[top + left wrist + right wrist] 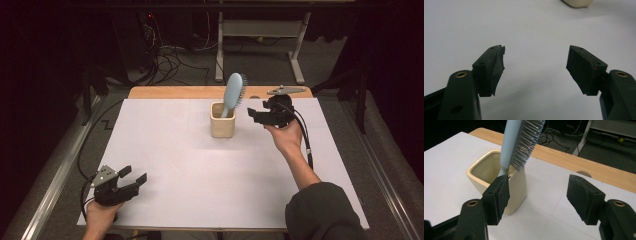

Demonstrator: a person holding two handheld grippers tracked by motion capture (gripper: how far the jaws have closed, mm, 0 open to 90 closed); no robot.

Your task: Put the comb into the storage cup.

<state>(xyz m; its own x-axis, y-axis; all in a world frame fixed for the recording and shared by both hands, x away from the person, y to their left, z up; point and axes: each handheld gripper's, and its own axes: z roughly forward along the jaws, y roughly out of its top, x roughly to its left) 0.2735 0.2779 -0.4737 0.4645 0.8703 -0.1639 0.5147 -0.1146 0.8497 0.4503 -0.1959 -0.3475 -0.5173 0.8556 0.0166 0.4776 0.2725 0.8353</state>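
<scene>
A light blue hairbrush [234, 92] stands handle-down in a cream square cup [222, 120] near the table's far middle, its bristles facing right. In the right gripper view the hairbrush [520, 142] leans on the rim of the cup [481, 173]. My right gripper [255, 114] hovers just right of the cup, jaws open with nothing between them; its left pad [500, 192] is close to the cup's wall. My left gripper [134, 175] rests near the front left corner of the table, open and empty. The left gripper view has the gripper [536, 67] over bare white surface.
The white tabletop [200, 170] has a wooden strip [170, 92] along its far edge. Beyond it, cables [170, 60] lie on the floor by a desk frame [260, 30]. The cup's base [576, 3] peeks in at the top of the left gripper view.
</scene>
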